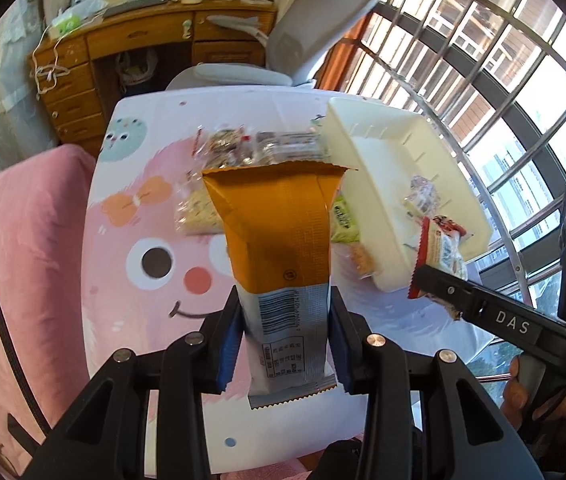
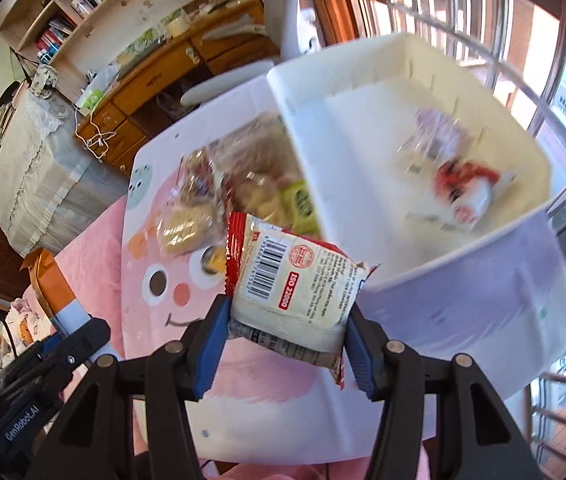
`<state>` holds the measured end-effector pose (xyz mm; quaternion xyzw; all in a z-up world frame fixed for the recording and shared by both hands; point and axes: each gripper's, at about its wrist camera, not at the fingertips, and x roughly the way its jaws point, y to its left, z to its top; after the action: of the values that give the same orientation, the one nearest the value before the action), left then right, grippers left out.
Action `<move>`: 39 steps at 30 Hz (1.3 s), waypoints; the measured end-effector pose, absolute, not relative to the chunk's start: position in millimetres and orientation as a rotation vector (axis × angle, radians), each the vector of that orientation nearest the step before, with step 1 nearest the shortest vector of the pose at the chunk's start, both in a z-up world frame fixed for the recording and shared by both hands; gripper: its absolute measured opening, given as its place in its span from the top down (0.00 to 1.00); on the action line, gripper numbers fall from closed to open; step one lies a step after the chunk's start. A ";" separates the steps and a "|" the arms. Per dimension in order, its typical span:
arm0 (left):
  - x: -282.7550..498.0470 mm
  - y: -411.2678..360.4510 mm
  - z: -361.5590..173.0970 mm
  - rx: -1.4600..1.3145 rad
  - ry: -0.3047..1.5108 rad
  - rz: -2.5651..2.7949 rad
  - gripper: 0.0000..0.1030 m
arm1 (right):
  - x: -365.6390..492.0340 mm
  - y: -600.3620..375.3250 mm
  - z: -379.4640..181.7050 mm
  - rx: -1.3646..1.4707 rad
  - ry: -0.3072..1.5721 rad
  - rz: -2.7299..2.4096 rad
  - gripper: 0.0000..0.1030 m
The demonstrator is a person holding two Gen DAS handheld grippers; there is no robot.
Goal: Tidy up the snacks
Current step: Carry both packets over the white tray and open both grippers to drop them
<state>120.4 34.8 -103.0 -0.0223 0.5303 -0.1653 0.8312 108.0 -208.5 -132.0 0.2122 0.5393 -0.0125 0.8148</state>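
Note:
My left gripper (image 1: pixel 286 344) is shut on an orange-and-white snack packet (image 1: pixel 279 248), held upright above the table; the same orange-and-white snack packet (image 2: pixel 49 284) shows at the left edge of the right wrist view. My right gripper (image 2: pixel 287 344) is shut on a red-and-white snack packet (image 2: pixel 295 284), which hangs in front of the white bin (image 2: pixel 363 128). In the left wrist view that red-and-white snack packet (image 1: pixel 441 252) is near the white bin (image 1: pixel 383 152). Two packets (image 2: pixel 463 184) lie inside the bin. A pile of loose snacks (image 1: pixel 251 148) lies on the table behind the held packet.
The table carries a pink cartoon-face cloth (image 1: pixel 143 248). A grey office chair (image 1: pixel 303 40) and a wooden desk (image 1: pixel 123 40) stand beyond it. A pink sofa cover (image 1: pixel 15 240) is at the left, and barred windows (image 1: pixel 503 60) fill the right.

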 end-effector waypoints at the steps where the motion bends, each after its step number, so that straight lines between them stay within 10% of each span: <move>1: 121.6 27.4 -99.2 -0.046 1.126 -0.356 0.64 | 108.2 -213.9 -130.3 0.444 1.143 -0.027 0.47; 36: 177.3 -184.9 -85.1 -0.095 1.048 -0.455 0.63 | 143.8 -388.3 -112.8 0.138 1.044 0.089 0.46; 39: 178.6 -191.9 -87.4 -0.087 1.048 -0.457 0.47 | 146.6 -392.3 -114.9 0.121 1.044 0.077 0.42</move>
<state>178.6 -191.9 -87.4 -0.0411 0.4958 -0.2162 0.8401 146.6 -392.3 -114.9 0.0577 0.4983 0.0368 0.8643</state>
